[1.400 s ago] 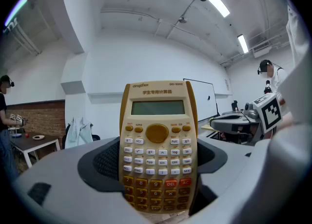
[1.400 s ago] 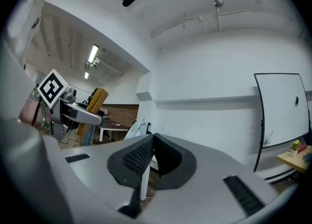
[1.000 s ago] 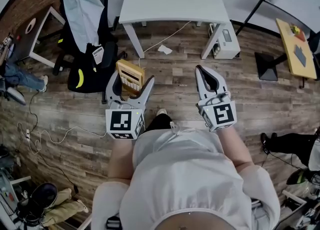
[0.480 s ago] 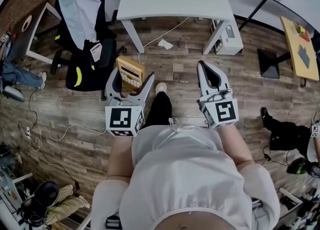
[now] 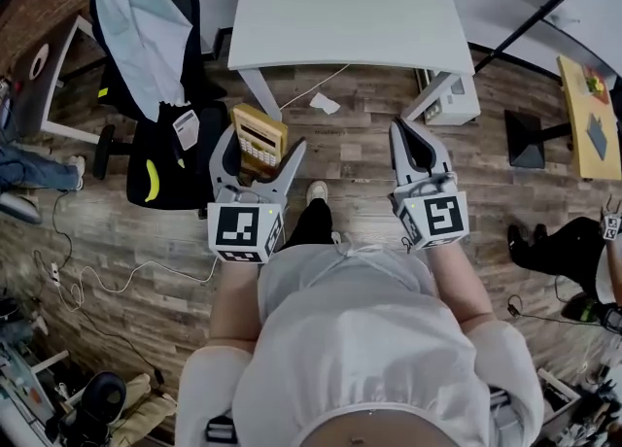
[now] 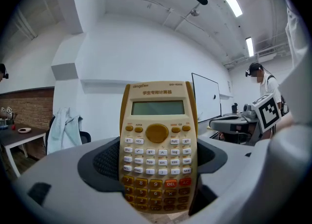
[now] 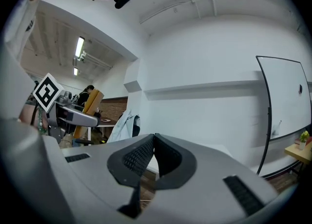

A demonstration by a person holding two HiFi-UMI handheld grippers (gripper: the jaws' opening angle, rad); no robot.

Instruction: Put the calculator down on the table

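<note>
The left gripper (image 5: 259,146) sits left of centre in the head view, its fingers (image 6: 105,162) clamped on the lower end of the calculator (image 5: 259,139). In the left gripper view the calculator stands upright in the middle of the frame. Its keys and blank grey screen face the camera, and the orange bottom rows of keys sit down between the dark ribbed pads. From above, the yellow-tan body sticks out past the fingertips toward the top of the frame. It is held in the air over the wooden floor (image 5: 360,158), just below the lower left corner of the white bench (image 5: 350,8), and does not touch the bench.

The right gripper (image 5: 406,134) is right of centre at much the same height in the frame. Its fingers (image 7: 136,157) are pressed together tip to tip with nothing between them, as the right gripper view shows.

The person's white top (image 5: 360,338) fills the lower middle of the head view, with one shoe (image 5: 316,190) showing between the two grippers. A black office chair (image 5: 180,149) with a pale jacket (image 5: 146,27) draped over it stands at the upper left, just beside the held calculator. A scrap of paper (image 5: 326,103) lies on the floor below the bench, and a cable (image 5: 117,275) trails across the boards at the left.
</note>
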